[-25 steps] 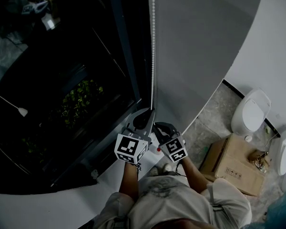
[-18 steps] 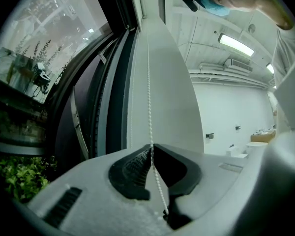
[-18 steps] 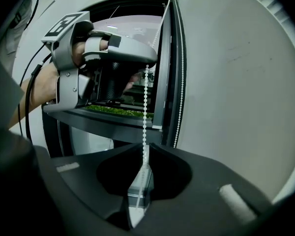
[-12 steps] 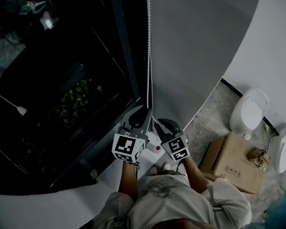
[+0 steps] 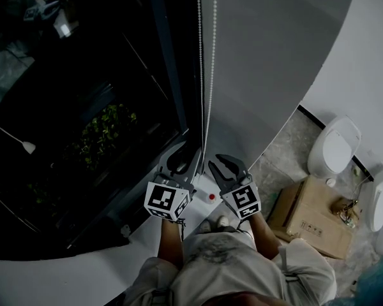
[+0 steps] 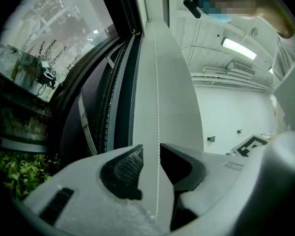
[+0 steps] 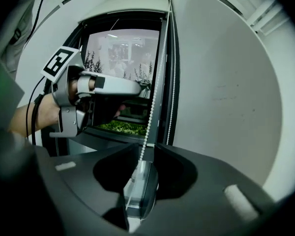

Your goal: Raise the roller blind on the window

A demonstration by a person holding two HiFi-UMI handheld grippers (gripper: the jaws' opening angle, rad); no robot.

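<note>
While the bead chain (image 6: 157,107) runs between its slightly parted jaws, the left gripper (image 6: 151,149) clamps nothing. The right gripper (image 7: 146,149), likewise unclenched, straddles the chain, roller blind (image 5: 268,56) just to its right.

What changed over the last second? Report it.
The left gripper and right gripper both dropped toward the person and drew apart. The bead chain, one line before, now shows two strands. Each gripper has a strand between its jaws; blind looks unchanged.
</note>
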